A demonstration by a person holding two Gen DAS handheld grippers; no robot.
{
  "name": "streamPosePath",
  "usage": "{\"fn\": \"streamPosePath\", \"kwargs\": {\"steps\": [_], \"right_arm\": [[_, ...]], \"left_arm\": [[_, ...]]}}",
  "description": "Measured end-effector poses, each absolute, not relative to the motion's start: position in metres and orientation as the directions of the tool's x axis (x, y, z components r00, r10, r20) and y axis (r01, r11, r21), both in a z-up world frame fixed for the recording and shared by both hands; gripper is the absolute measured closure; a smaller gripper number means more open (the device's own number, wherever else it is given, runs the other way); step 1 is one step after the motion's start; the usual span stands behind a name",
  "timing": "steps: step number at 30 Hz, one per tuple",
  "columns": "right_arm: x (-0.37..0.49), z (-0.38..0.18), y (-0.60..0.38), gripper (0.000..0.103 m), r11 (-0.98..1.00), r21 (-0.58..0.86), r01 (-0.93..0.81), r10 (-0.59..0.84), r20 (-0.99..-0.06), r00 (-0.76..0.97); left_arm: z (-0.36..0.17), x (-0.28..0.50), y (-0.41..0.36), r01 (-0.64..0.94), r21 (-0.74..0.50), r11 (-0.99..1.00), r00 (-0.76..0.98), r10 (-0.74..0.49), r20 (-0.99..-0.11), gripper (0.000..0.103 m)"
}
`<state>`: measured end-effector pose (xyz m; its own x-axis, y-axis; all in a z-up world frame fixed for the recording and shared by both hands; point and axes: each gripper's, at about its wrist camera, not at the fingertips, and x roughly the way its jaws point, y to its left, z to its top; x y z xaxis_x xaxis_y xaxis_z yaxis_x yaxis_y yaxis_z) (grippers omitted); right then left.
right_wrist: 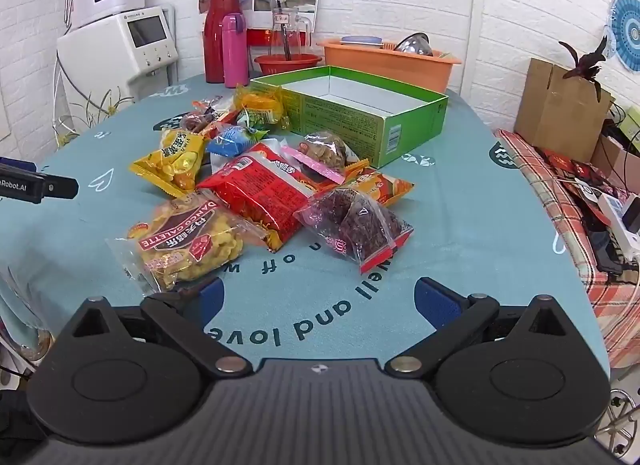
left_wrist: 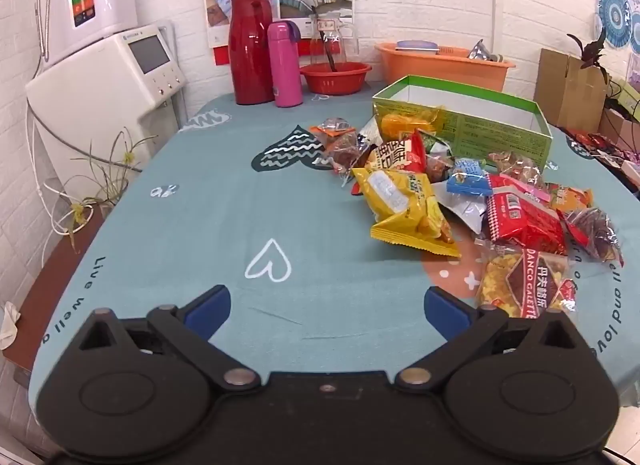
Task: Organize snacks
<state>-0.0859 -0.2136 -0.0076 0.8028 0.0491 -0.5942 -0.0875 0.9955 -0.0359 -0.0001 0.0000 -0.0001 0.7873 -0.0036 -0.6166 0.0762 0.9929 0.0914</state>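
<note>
White brick walls back a table (left_wrist: 200, 225) under a teal cloth printed with hearts and lettering; a heap of snack packets lies loose on the cloth, just in front of an open green box (right_wrist: 360, 117) that stands empty of all but its white lining. Nearest the right claw (right_wrist: 320, 301) sit a clear bag of yellow puffs (right_wrist: 188, 245) and a clear bag of dark red fruit (right_wrist: 360, 225), with a red packet (right_wrist: 260, 193) between and behind them; a yellow packet (left_wrist: 404, 209) lies at the heap's left edge, well ahead of the left claw (left_wrist: 326, 305). Both claws hang above bare cloth with jaws spread wide and nothing between the blue pads; at the table's far edge stand a red flask (left_wrist: 250, 49), a pink bottle (left_wrist: 284, 65), a red bowl (left_wrist: 336, 77) and an orange basin (left_wrist: 444, 65).
</note>
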Motion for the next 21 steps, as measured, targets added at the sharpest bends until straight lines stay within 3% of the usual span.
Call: {"fn": "streamPosePath", "kwargs": {"steps": [21], "right_arm": [[-0.083,-0.0102,-0.2214,0.0,0.998,-0.003,-0.066,0.051,-0.605,0.795]], "left_arm": [[-0.0018,0.0024,-0.0077,0.097,0.07,0.993,0.775,-0.032,-0.631,0.0]]}}
